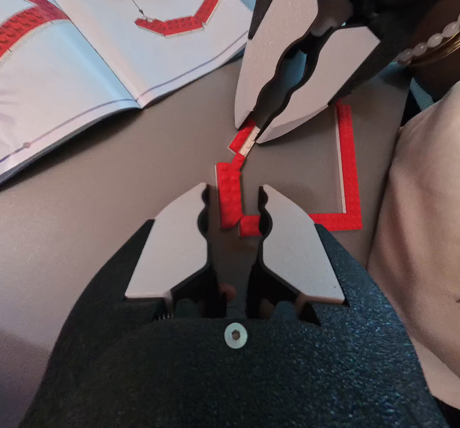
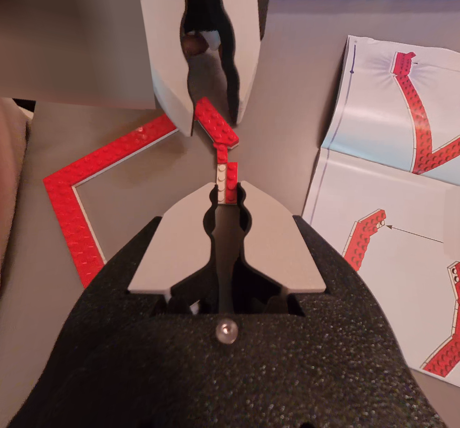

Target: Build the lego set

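A red lego frame lies on the grey table, with a long L-shaped strip [image 1: 348, 167] and a jointed chain of short plates. My left gripper [image 1: 234, 188] is open; its jaws straddle a red plate [image 1: 229, 197] of the chain, with a gap on the right side. My right gripper [image 2: 227, 185] is shut on the chain's far end, where a white plate [image 2: 221, 179] sits beside a red plate [image 2: 232, 179]. The right gripper [image 1: 254, 131] comes in from the top of the left wrist view. The left gripper [image 2: 213, 126] hangs over the red plate [image 2: 216, 122] in the right wrist view.
An open instruction booklet [image 1: 99, 55] lies on the table left of the build; it is on the right in the right wrist view [image 2: 385, 192]. A person's beige sleeve [image 1: 423, 216] and a beaded bracelet [image 1: 428, 42] are at the right edge. My right fingertips sit around 5 cm from my left ones.
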The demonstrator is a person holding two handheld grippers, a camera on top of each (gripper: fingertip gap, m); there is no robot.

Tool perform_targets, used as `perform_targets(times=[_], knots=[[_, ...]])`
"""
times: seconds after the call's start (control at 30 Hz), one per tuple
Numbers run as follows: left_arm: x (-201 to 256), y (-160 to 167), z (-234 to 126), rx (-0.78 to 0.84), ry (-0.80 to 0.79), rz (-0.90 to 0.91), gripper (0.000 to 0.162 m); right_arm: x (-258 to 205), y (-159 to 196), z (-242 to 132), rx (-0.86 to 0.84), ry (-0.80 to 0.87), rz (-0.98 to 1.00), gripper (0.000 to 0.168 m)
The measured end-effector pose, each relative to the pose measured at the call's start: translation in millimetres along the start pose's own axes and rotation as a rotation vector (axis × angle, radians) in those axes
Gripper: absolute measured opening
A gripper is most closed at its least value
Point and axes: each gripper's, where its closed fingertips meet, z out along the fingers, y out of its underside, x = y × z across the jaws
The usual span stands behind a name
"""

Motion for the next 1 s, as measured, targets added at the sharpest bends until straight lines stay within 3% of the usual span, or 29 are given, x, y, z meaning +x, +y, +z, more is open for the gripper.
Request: perform_targets(times=[0.03,0.17,0.6,1.0], knots=[[1.8,-2.5,2.3,0.015,0.012,-0.003,0.034,0.1,-0.5,0.6,-0.005,0.001,0.005,0.014],[-1.1,-2.8,5.4,0.014,-0.018,0.022,0.018,-1.9,-0.7,0.8,-0.019,0.002,-0.007,0.014],[3.2,-9.0,5.5,0.111,0.037,0.044,0.017,-3.0,-0.3,0.9,-0.029,-0.02,0.014,0.014],[2.2,-9.5,8.9,0.1,0.021,0.043,0.018,-4.3,-3.8,5.4,-0.011,-0.042,0.035,0.014]])
